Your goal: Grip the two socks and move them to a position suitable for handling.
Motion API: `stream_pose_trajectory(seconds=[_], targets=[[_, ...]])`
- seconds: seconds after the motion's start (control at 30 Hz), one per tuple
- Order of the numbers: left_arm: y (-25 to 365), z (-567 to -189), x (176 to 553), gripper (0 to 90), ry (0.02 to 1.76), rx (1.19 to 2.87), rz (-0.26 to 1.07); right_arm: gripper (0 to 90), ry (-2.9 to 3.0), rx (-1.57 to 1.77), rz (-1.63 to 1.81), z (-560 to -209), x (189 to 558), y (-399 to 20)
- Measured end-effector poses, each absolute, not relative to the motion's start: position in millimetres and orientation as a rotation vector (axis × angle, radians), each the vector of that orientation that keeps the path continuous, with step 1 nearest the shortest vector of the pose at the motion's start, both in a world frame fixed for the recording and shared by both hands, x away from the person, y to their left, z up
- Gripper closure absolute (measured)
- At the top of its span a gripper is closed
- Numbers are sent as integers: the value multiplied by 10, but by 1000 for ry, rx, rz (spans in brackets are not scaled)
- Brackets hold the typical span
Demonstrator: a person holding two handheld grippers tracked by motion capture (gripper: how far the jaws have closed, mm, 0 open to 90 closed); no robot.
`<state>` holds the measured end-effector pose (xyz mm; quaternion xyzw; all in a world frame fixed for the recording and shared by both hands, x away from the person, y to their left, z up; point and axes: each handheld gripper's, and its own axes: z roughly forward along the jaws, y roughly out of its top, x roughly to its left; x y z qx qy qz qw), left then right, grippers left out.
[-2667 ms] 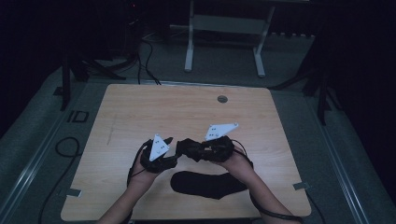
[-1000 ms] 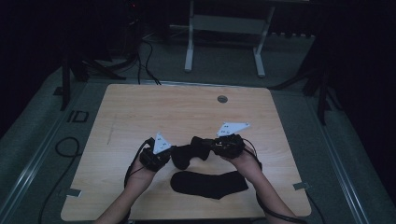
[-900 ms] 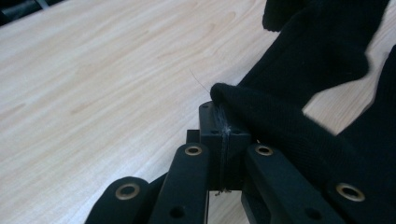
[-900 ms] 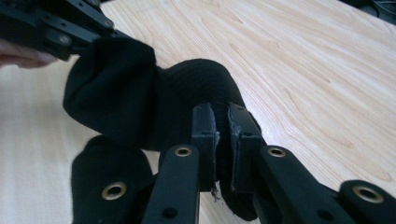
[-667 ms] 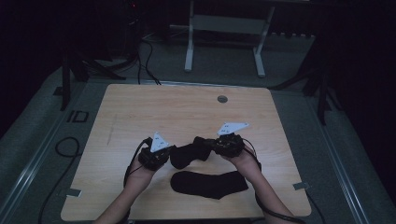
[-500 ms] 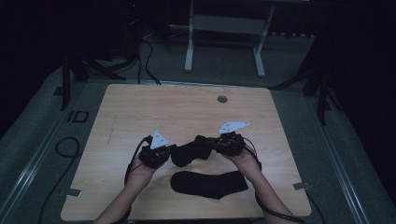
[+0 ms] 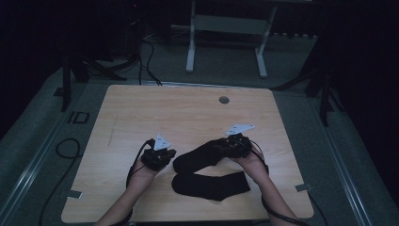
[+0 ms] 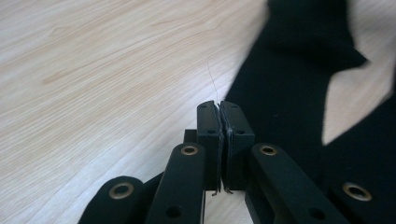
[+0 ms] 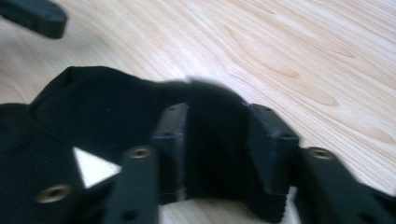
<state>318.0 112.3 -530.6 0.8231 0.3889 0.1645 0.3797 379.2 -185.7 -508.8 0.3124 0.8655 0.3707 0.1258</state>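
Right gripper view: your right hand-held gripper (image 9: 219, 140) has just been opening, the black sock (image 9: 93, 107) limp between its jaws on the table (image 9: 303, 51). Soft and light; pinch its edge. Left hand-held gripper (image 8: 219, 116) closed, empty.

**Black on pale wood**

Two plain black socks, upper sock (image 7: 197, 157) and lower sock (image 7: 210, 185), show no pattern. The table (image 7: 141, 113) is light tan wood with fine darker grain streaks and one small grey round inset (image 7: 224, 100). Both grippers, left gripper (image 7: 160, 157) and right gripper (image 7: 233, 146), are black with brass-coloured rivets; each carries a pale grey plate
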Motion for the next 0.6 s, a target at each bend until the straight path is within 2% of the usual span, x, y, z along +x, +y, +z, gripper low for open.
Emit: stream_pose_trajectory(seconds=[0.1, 0.17, 0.2, 0.23, 0.27, 0.37, 0.43, 0.6], targets=[[1060, -5284, 3153, 876, 965, 2108, 405, 523, 2483, 927, 1059, -5060, 3818, -1920], [1027, -5283, 3148, 877, 951, 2110, 392, 631, 2465, 951, 1067, -5040, 3837, -1972], [1011, -5288, 3151, 877, 951, 2113, 388, 648, 2465, 943, 1059, -5038, 3850, -1990], [1001, -5294, 3157, 882, 940, 2118, 381, 744, 2456, 938, 1036, -5036, 3860, -2008], [1001, -5294, 3157, 882, 940, 2118, 381, 787, 2446, 934, 1024, -5038, 3871, -2026], [934, -5339, 3174, 895, 928, 2142, 345, 861, 2446, 929, 991, -5059, 3940, -2064], [903, -5370, 3191, 896, 919, 2157, 324, 894, 2446, 938, 967, -5089, 4003, -2082], [859, -5454, 3258, 899, 925, 2185, 294, 896, 2473, 964, 901, -5253, 4171, -2080]])
